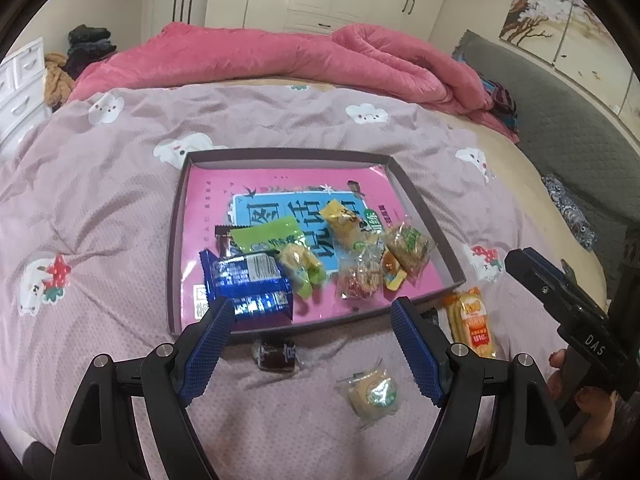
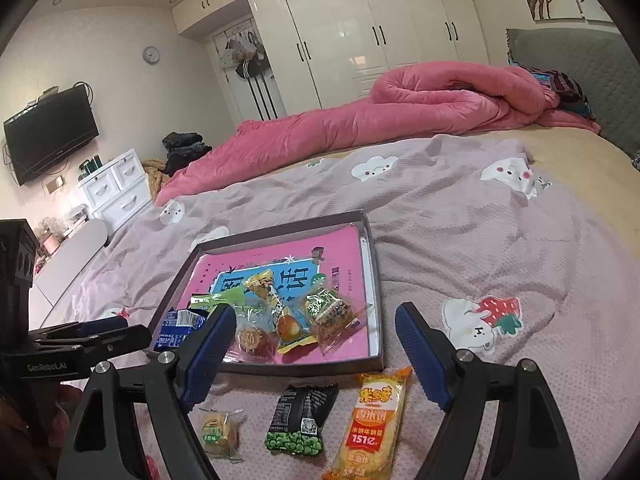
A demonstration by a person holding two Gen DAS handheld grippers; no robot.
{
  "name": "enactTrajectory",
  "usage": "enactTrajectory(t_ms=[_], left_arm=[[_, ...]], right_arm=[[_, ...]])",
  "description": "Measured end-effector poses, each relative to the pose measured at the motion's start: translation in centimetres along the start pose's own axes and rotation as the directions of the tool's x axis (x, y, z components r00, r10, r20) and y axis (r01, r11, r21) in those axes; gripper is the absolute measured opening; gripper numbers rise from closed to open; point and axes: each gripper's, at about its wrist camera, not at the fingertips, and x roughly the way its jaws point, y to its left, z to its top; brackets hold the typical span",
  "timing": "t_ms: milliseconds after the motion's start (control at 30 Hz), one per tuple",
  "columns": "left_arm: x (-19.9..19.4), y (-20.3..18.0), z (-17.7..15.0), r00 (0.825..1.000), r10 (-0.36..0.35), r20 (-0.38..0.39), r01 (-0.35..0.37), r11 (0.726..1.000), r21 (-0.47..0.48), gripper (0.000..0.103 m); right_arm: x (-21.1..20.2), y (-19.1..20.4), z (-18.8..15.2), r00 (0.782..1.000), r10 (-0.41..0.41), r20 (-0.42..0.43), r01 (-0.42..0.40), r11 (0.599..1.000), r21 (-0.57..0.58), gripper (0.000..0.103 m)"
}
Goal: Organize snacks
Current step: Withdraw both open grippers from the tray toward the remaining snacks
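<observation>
Snacks in a tray [image 1: 416, 200] on the bed [image 2: 460, 240]

Both claws, left [image 1: 312, 316] and right [image 2: 316, 328], are wide open and hold nothing. The left claw hides part of the blue packet [image 1: 248, 280]. Three snacks lie near the tray's edge: biscuit [image 2: 219, 432], pea packet [image 2: 300, 420], orange cracker [image 2: 376, 412].

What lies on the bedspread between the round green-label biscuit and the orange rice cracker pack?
In the right wrist view, a black pea-snack packet lies between the round biscuit and the orange rice cracker pack, apart from both, in front of the tray.

Home bedroom: bed [image 2: 460, 240], wardrobe [image 2: 360, 32].
</observation>
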Motion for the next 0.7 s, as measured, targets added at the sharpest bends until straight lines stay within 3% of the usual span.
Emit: enactTrajectory(t_ms=[467,700], left_arm=[[0.9,-0.7,-2.1,0.998,-0.003,-0.067,0.005,1.000,0.021,0.081],[1.8,-0.3,-3.8,0.993,0.021,-0.118,-0.018,0.999,0.029,0.081]], right_arm=[[-0.7,0.5,-0.6,1.000,0.012,-0.013,-0.013,1.000,-0.020,0.081],[-0.1,1.6,-1.6,0.997,0.034,-0.070,-0.038,0.998,-0.049,0.081]])
